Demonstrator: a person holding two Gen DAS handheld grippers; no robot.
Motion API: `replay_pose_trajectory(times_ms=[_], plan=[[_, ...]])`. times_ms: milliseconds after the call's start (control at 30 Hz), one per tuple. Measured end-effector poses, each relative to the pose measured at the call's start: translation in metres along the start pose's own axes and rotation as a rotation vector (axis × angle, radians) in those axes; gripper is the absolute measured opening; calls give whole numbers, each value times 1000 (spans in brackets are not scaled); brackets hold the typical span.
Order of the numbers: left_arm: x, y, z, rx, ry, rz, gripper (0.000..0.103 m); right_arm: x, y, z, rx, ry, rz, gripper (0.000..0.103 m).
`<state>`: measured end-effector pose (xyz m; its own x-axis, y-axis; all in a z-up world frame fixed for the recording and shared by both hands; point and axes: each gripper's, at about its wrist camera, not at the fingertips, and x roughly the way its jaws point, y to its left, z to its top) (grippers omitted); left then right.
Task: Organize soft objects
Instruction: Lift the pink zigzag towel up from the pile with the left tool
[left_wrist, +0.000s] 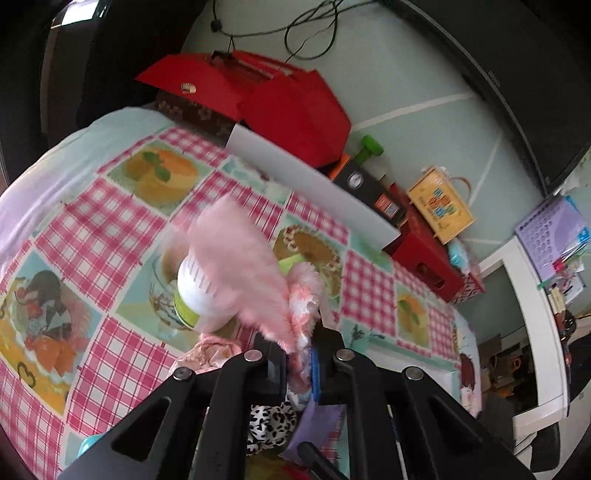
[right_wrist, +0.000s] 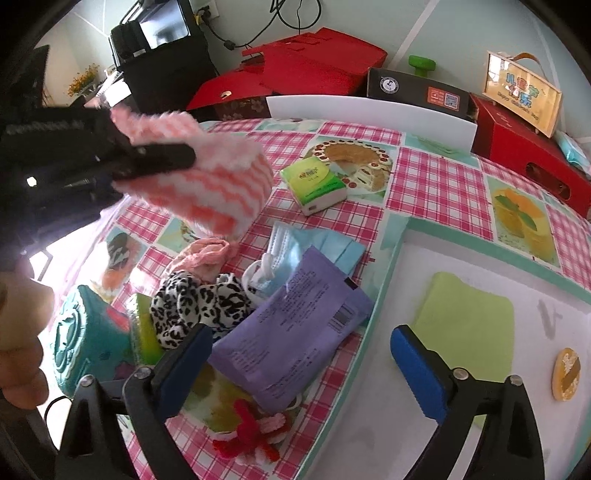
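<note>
Left hand-held gripper (left_wrist: 299, 363) is clamped on a pink-and-white fluffy cloth (right_wrist: 207, 173), which hangs limp ahead of its fingers, clear above the bench (right_wrist: 436, 177). It looks light, soft and floppy, so a pinch on a bunched edge should hold. Below and beyond the right hand-held gripper (right_wrist: 299, 363), whose jaws stand wide and empty, lie a purple packet (right_wrist: 295, 328) and a leopard-print scrunchie (right_wrist: 199, 306).

Looking like a home: pink checked food-print tablecloth (right_wrist: 436, 177), red gift boxes (right_wrist: 314, 62) lining tabletop's far edge.
</note>
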<state>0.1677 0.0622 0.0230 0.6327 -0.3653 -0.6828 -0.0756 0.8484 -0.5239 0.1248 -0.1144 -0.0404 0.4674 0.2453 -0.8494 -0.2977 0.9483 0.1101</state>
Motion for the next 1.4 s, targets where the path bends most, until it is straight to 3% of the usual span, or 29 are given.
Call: replay_pose_trajectory(times_ms=[300,500,600,667,833,1400], plan=[[-57,14,15,-20,-165,-1,9,3,7,-1,-23,6,-5,85],[-83,42,21,-80,-266,177,9,1,10,-1,-27,6,22,80],[-83,62,22,-118,-261,291,9,7,16,-2,-41,27,22,77],[-79,75,22,-150,-241,327,9,12,17,-3,-38,44,11,77],[-73,91,19,-201,-212,330,9,16,19,-4,-41,58,-6,77],[-70,87,19,-196,-200,294,9,20,22,-1,35,141,-46,76]])
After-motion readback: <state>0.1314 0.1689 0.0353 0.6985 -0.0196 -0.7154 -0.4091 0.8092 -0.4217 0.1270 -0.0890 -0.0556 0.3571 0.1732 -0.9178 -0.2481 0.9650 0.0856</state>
